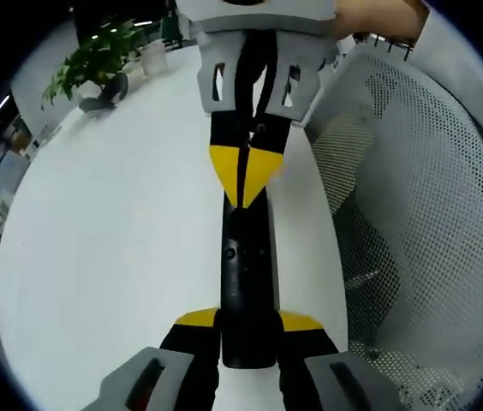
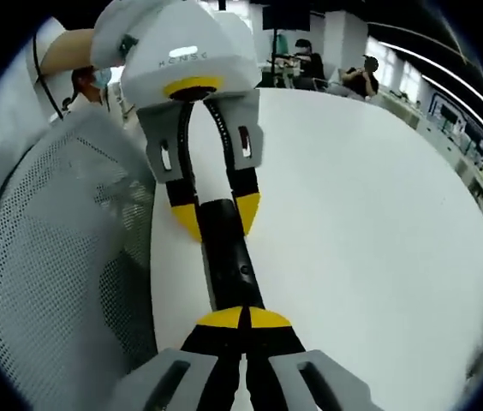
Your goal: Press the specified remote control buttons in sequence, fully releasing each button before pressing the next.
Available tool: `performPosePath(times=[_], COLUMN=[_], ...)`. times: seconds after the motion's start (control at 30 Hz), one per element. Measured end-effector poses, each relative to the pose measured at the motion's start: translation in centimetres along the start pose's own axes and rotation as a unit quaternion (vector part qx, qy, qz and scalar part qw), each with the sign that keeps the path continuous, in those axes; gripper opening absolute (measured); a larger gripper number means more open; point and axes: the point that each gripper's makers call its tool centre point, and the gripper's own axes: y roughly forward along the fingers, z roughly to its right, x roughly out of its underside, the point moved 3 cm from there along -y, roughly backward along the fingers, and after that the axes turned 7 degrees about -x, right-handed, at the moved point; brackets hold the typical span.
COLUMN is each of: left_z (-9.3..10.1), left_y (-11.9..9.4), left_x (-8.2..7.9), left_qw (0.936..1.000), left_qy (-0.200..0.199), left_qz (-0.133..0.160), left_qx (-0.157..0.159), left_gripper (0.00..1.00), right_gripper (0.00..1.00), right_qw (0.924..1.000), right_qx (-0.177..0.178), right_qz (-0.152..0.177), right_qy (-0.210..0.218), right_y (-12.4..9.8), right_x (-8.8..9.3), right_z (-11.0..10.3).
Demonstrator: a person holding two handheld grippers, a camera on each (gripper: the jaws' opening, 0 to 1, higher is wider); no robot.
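A slim black remote (image 1: 246, 274) hovers over the white table (image 1: 122, 240), lengthwise between the two grippers. My left gripper (image 1: 248, 324) is shut on its near end, one yellow tip on each side. The right gripper (image 1: 244, 181) comes in from the top with its jaws shut, and its joined yellow tips rest on the remote's upper face. In the right gripper view my right gripper (image 2: 243, 318) has its tips together on the remote (image 2: 229, 257). Beyond it, the left gripper (image 2: 217, 216) clamps the far end. The buttons under the tips are hidden.
A grey mesh chair back (image 1: 413, 214) stands close beside the table edge and also shows as the chair (image 2: 53, 257). A potted plant (image 1: 96, 60) sits at the far end of the table. People sit at desks in the background (image 2: 310, 64).
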Motion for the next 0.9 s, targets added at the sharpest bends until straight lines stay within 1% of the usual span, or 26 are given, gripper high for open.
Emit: performPosePath(times=[0.03, 0.07, 0.1, 0.17, 0.27, 0.37, 0.4, 0.53, 0.63, 0.7, 0.73, 0.8, 0.87, 0.9], left_z=[0.01, 0.06, 0.06, 0.02, 0.00, -0.01, -0.02, 0.00, 0.00, 0.00, 0.00, 0.10, 0.08, 0.08], left_y=[0.00, 0.00, 0.00, 0.01, 0.02, 0.01, 0.01, 0.02, 0.02, -0.01, -0.02, -0.03, -0.05, -0.08], left_x=[0.00, -0.01, -0.02, -0.01, 0.00, 0.03, 0.04, 0.03, 0.01, 0.05, 0.07, 0.06, 0.07, 0.12], left_qw=[1.0000, 1.0000, 1.0000, 1.0000, 1.0000, 0.9999, 0.9999, 0.9998, 0.9998, 0.9997, 0.9995, 0.9995, 0.9994, 0.9992], left_qy=[0.000, 0.002, 0.003, 0.001, 0.001, -0.004, -0.004, -0.006, -0.008, -0.010, -0.013, -0.013, -0.017, -0.019], left_qz=[0.001, 0.001, 0.001, 0.002, 0.004, 0.010, 0.011, 0.016, 0.020, 0.024, 0.028, 0.028, 0.030, 0.035], left_qx=[0.000, -0.001, -0.002, 0.000, 0.001, 0.000, 0.000, -0.001, -0.001, -0.002, -0.003, -0.006, -0.007, -0.007], left_gripper=[0.23, 0.23, 0.23, 0.23, 0.23, 0.23, 0.23, 0.23, 0.23, 0.23, 0.23, 0.23, 0.23, 0.23], right_gripper=[0.00, 0.00, 0.00, 0.00, 0.00, 0.00, 0.00, 0.00, 0.00, 0.00, 0.00, 0.00, 0.03, 0.05], right_qw=[0.9999, 0.9993, 0.9997, 0.9996, 0.9981, 0.9940, 0.9935, 0.9949, 0.9979, 0.9996, 0.9998, 0.9995, 0.9997, 0.9997], right_qx=[-0.005, -0.003, -0.004, -0.006, -0.007, 0.008, 0.010, 0.021, 0.021, 0.017, 0.008, 0.000, -0.001, 0.005], right_qz=[-0.007, -0.007, -0.009, -0.010, -0.027, -0.052, -0.054, -0.044, -0.014, 0.009, 0.018, 0.030, 0.026, 0.021], right_qy=[-0.007, -0.037, -0.022, -0.024, -0.055, -0.096, -0.100, -0.089, -0.059, -0.020, -0.002, 0.012, -0.002, -0.012], right_y=[0.12, -0.03, -0.09, -0.03, 0.09, 0.29, 0.33, 0.25, 0.11, -0.03, -0.08, -0.10, -0.09, -0.09], right_x=[0.11, -0.13, 0.05, 0.02, -0.07, -0.18, -0.20, -0.07, 0.05, 0.05, 0.16, 0.17, 0.17, 0.16], right_z=[-0.15, 0.02, -0.12, -0.01, -0.02, -0.04, -0.11, -0.08, 0.02, 0.05, -0.03, -0.14, -0.24, -0.11])
